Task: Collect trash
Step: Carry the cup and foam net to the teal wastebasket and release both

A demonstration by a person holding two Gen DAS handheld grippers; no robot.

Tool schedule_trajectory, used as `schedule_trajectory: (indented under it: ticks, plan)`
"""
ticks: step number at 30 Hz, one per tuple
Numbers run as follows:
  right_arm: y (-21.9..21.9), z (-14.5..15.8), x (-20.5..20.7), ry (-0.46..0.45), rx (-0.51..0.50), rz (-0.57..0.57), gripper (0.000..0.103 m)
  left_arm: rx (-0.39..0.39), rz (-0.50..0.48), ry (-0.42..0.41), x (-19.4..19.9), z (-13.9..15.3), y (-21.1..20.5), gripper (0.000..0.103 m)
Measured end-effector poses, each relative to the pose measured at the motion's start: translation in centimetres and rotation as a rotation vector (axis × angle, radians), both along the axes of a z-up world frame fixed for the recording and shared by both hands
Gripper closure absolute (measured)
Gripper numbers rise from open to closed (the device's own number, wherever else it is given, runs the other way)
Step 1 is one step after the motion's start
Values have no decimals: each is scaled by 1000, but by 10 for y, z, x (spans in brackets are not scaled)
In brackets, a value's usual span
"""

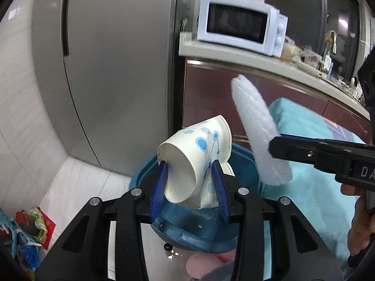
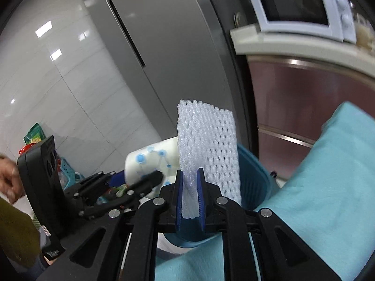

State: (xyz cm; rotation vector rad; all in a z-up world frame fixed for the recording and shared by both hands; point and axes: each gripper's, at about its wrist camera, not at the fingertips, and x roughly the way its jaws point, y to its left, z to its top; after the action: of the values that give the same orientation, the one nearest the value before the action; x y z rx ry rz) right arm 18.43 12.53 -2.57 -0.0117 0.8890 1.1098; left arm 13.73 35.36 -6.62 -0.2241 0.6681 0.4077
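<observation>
My left gripper [image 1: 191, 182] is shut on a crumpled white paper cup with blue dots [image 1: 194, 154], held just above the open blue trash bin [image 1: 201, 236]. My right gripper [image 2: 190, 192] is shut on a white foam net sleeve [image 2: 208, 145], held upright over the same bin [image 2: 255, 175]. In the left wrist view the foam sleeve [image 1: 257, 131] and the right gripper [image 1: 274, 148] come in from the right, next to the cup. In the right wrist view the cup [image 2: 152, 161] and left gripper [image 2: 154, 178] sit just left of the foam.
A grey fridge [image 1: 112, 70] stands behind the bin. A counter [image 1: 257, 63] with a white microwave [image 1: 241, 23] is at the right. A teal cloth-covered surface [image 2: 316, 199] lies right of the bin. Bags and a basket of clutter [image 1: 25, 231] sit on the floor at left.
</observation>
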Motion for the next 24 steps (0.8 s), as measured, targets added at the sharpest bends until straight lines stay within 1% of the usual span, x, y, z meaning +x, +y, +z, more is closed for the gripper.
schedule_trajectory:
  ticks: [1,3,5,7,9,10,12,13,14,15,16,20,21,22,24]
  plan:
    - [4,-6,3,8,-20,-10,93,5,6,13,8,-7,-5,64]
    - [11,-12,7,30,-45,-2,92,6,11,46,17,-19,0,64]
    - [18,-20,8,30,-88,-10,92,15,20,73,27,-30,5,64]
    - [29,-31,13,57,-133,1,91,15,27,102,37,-38,8,63]
    - [34,-38,14,49,-178,-5,87,14,20,133,45,-49,9,63]
    - [37,-43,15,65,-196,1,86,17,21,140,47,-52,9,63]
    - [40,-48,16,69,-218,-5,85,17,18,163,52,-59,10,63]
    - [41,-48,17,74,-224,-5,83,13,16,174,55,-63,10,63]
    - [44,-48,17,75,-228,-4,73,17,18,175,52,-63,8,62]
    - [43,-46,16,67,-231,-8,65,25,23,180,55,-64,8,53]
    - [43,-44,16,63,-229,-12,65,25,20,181,53,-64,6,45]
    - [39,-41,16,73,-208,-24,65,32,18,169,51,-59,3,31]
    - [38,-42,22,76,-200,-25,64,35,23,160,49,-57,3,24]
    - [36,-42,27,77,-190,-29,62,41,32,143,47,-52,1,18]
    - [31,-38,29,73,-170,-42,52,51,42,122,41,-43,0,10]
